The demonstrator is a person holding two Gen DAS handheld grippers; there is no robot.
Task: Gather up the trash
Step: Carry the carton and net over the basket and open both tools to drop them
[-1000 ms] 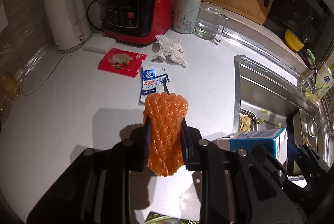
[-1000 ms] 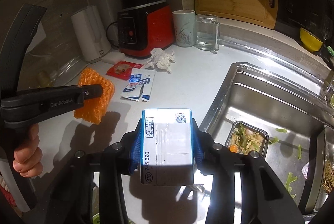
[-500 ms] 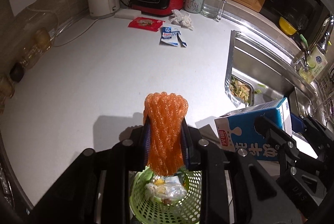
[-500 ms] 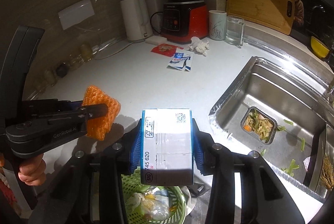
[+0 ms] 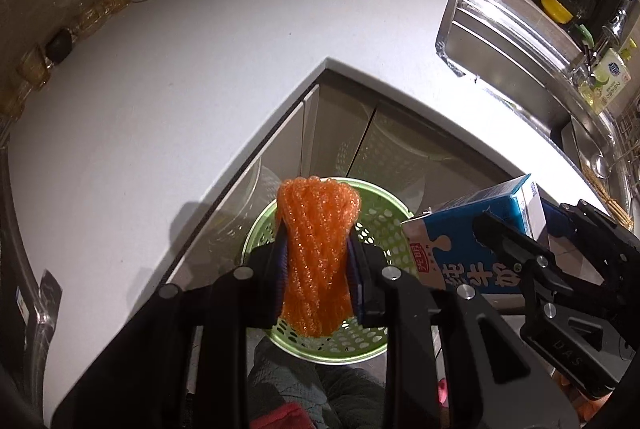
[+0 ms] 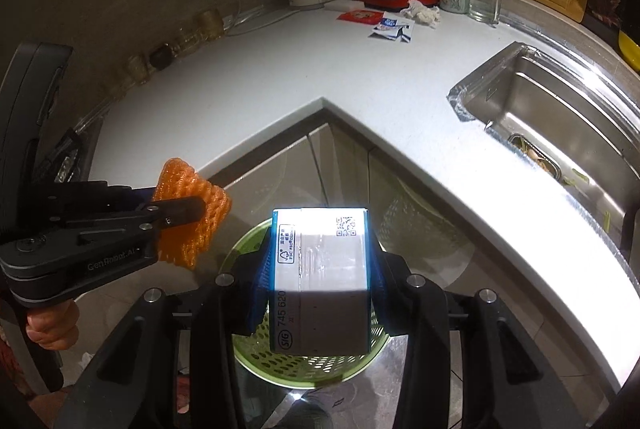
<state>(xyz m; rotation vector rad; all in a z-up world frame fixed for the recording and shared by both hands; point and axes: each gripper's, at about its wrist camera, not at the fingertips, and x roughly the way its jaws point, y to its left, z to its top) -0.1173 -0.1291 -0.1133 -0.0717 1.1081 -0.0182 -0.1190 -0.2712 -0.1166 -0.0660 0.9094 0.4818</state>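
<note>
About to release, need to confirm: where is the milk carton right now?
The milk carton is clamped in the right tool, held above the green basket on the floor, right of the orange foam net.

Left gripper [image 5: 318, 261]: matte black frame, two long angular fingers, blue ribbed pads, round silver screw heads on the linkage arms. Side plate carries grey lettering, "GenRobot.AI". Right gripper [image 6: 320, 269]: same black build, blue pads, silver screws; "DAS" embossed on one black block. Hand [image 6: 52, 323] wraps the left handle; a bit of red cloth shows beside it.
</note>
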